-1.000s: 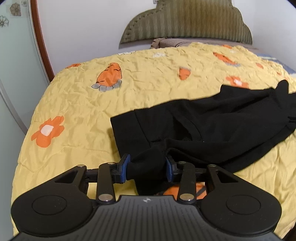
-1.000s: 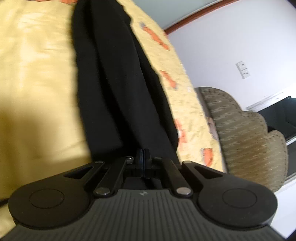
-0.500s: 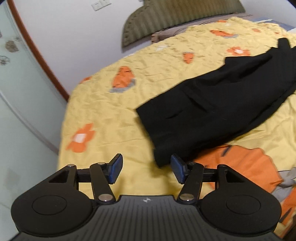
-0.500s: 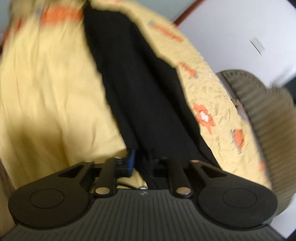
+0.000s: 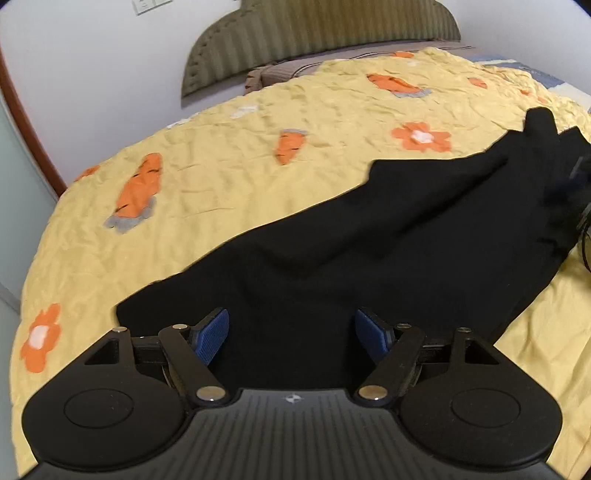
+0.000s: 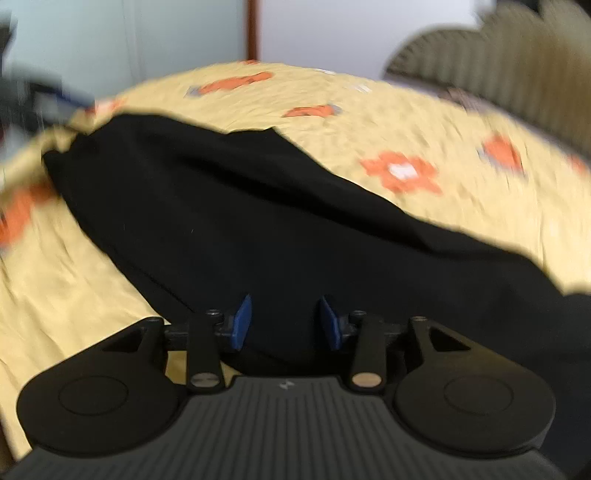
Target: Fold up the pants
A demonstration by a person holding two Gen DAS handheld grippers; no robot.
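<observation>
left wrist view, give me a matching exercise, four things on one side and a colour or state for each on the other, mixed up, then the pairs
Things:
1. pants
2. bedspread
3. headboard
4. left gripper

Colour or state:
A. olive green, ribbed, against the wall
B. open, blue pads apart over black fabric
C. yellow with orange carrots and flowers
D. black, laid out long across the bed

Pairs: 1-D, 2-C, 3-A, 4-B
</observation>
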